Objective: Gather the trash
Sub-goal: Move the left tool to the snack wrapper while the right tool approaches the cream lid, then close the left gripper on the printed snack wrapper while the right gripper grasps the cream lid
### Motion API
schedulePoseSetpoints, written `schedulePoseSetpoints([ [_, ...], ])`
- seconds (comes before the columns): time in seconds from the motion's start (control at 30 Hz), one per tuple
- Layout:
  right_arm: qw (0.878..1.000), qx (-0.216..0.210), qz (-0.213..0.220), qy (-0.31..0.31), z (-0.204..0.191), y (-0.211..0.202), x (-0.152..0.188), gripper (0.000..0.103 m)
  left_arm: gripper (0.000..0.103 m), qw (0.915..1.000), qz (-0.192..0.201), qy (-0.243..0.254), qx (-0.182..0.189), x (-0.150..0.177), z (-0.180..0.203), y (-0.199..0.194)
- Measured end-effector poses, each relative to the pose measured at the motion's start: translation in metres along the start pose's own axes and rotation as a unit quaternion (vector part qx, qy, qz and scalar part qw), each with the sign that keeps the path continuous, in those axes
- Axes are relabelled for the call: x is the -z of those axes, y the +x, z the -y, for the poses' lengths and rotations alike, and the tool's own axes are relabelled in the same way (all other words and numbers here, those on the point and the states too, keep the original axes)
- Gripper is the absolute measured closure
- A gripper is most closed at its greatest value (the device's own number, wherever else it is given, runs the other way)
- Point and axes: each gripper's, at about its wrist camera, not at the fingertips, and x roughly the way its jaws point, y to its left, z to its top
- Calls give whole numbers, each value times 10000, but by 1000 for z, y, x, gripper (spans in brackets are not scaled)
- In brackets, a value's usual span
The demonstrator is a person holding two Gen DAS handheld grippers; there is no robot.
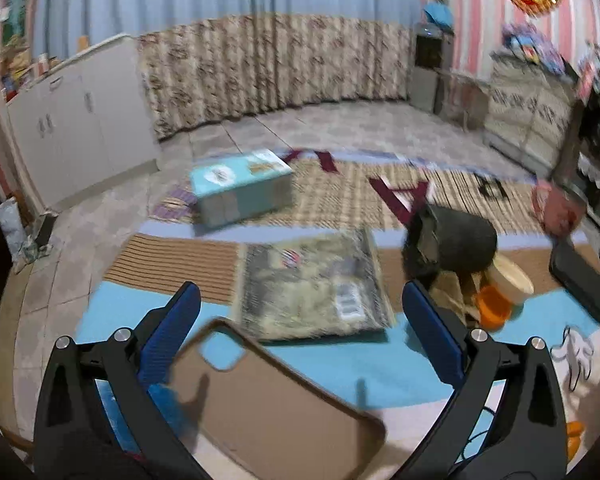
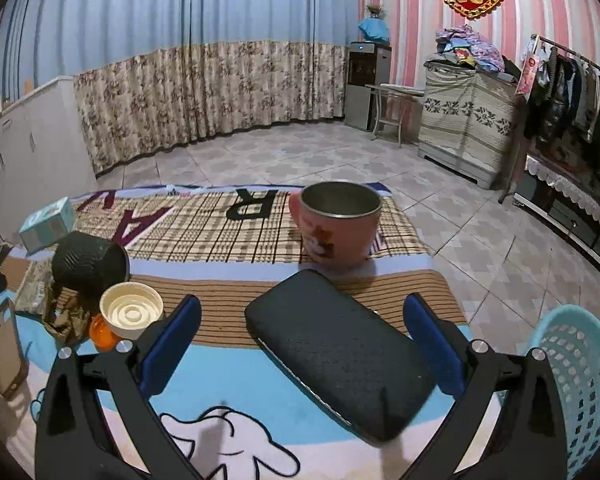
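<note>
On the mat [image 2: 228,240] spread over the floor, the things are lying in a loose scatter, and both claws are hanging spread and empty just above its near edge. The left claw [image 1: 300,312] is pointing over a brown phone case [image 1: 272,400] that is lying flat under it, with a crinkled packet [image 1: 312,284] just beyond and a blue box [image 1: 240,188] farther off. The left view is blurred, so finer detail there cannot be told. The right claw [image 2: 302,324] is straddling a dark flat case [image 2: 340,352], its pads standing clear of both sides without touching. Near the left of that view a black cup [image 2: 88,264] is lying tipped on its side above crumpled brown paper [image 2: 66,316], with a white lid [image 2: 132,314] and an orange cap [image 2: 102,336] touching beside it. A pink mug [image 2: 336,224] is standing upright farther back. A light blue basket [image 2: 580,380] is sitting at the near right, off the mat, and looks like the likely place for the rubbish.

The step in hand seems to be choosing and approaching a first piece; nothing is gripped yet. The paper, packet, lid and cap look the likeliest trash. Next, one claw needs lowering over a piece, closing on it, then carrying it right to the basket.
</note>
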Motion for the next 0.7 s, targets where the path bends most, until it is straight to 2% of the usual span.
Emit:
schedulePoseSetpoints([
  [0.17,9995,-109,-279,98,1,18,10,4,6,9980,-213,577,-160,9,32,17],
  [0.4,9982,-202,-447,355,13,28,15,4,8,9962,-583,588,-252,14,39,38],
  [0.57,9978,-283,-434,410,13,27,15,4,37,9950,-881,457,-112,14,36,54],
  [0.6,9979,-286,-421,393,12,27,15,4,40,9953,-876,410,-30,13,35,55],
  [0.67,9979,-299,-412,399,11,27,16,4,57,9957,-846,380,44,12,33,55],
  [0.7,9979,-310,-415,402,11,28,16,4,60,9957,-838,379,64,12,33,55],
])
